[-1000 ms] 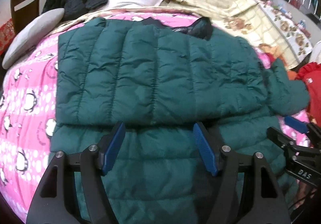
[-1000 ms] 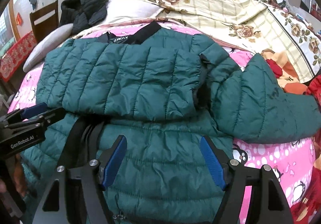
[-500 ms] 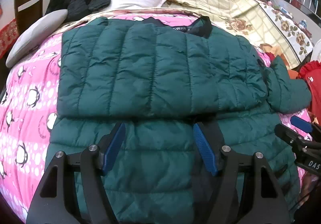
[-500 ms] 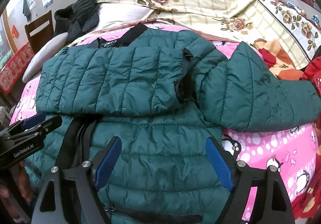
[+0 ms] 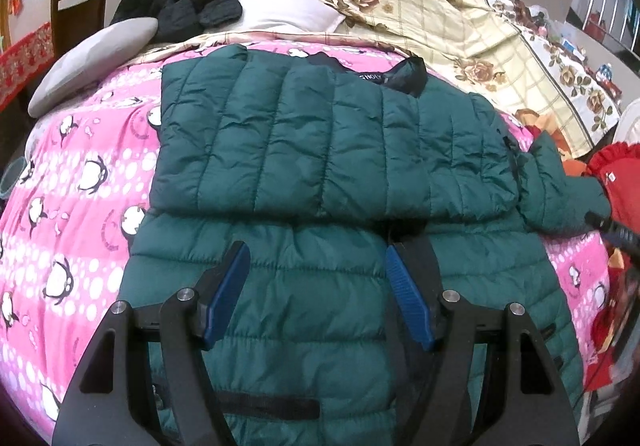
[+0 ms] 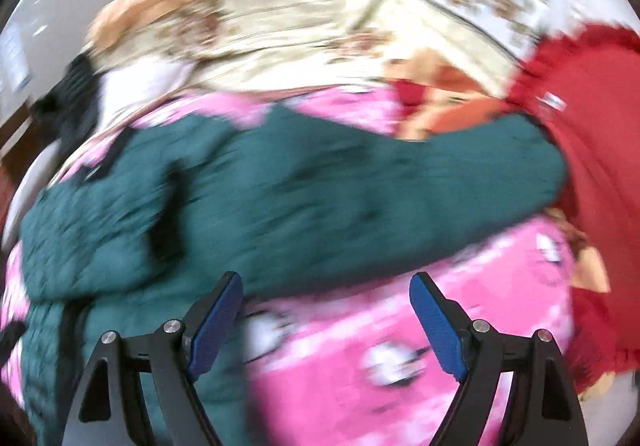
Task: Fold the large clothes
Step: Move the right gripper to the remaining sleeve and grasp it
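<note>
Swung right, my right gripper (image 6: 326, 310) now sits over the jacket (image 5: 340, 150) sleeve (image 6: 360, 182) and bed (image 6: 360, 366), jaws just widened, empty; left gripper (image 5: 316, 286) jaws released.

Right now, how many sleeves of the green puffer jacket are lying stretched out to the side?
1. The sleeve sticks out past the green puffer jacket toward the red garment, across the pink blanket. The other sleeve is not visible; it may be folded in.
</note>
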A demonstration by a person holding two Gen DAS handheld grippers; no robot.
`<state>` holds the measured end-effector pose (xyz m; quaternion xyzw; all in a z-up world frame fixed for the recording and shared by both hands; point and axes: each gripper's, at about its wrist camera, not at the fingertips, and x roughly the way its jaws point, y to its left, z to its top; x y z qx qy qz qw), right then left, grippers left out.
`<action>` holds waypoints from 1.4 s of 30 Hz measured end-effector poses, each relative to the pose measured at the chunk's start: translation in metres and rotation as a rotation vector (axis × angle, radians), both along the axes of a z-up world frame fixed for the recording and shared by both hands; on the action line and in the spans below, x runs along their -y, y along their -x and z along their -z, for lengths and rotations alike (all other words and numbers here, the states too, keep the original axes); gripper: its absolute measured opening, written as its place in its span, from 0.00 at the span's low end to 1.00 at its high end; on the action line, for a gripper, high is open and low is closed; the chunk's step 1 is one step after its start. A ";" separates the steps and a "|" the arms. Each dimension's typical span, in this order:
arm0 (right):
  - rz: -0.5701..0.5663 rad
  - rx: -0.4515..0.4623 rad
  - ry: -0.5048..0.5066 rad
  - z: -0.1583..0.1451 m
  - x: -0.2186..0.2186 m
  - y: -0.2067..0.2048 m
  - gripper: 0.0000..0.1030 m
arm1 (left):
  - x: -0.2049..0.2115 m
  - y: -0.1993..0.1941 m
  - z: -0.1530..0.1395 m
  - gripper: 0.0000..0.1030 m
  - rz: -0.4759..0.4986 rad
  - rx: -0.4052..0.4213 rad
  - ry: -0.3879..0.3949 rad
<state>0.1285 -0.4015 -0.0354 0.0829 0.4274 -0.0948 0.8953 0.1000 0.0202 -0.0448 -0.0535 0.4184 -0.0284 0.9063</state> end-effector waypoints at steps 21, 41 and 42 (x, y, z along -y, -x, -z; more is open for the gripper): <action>0.451 0.048 -0.247 0.035 0.192 -0.033 0.84 | -0.002 -0.013 0.011 0.69 -0.003 -0.069 0.004; -0.025 0.385 -0.171 -0.088 0.085 -0.018 0.10 | -0.013 -0.007 0.011 0.69 -0.013 -0.082 0.033; -0.078 0.395 -0.163 -0.099 0.066 -0.019 0.10 | -0.015 -0.006 0.010 0.69 -0.016 -0.079 0.037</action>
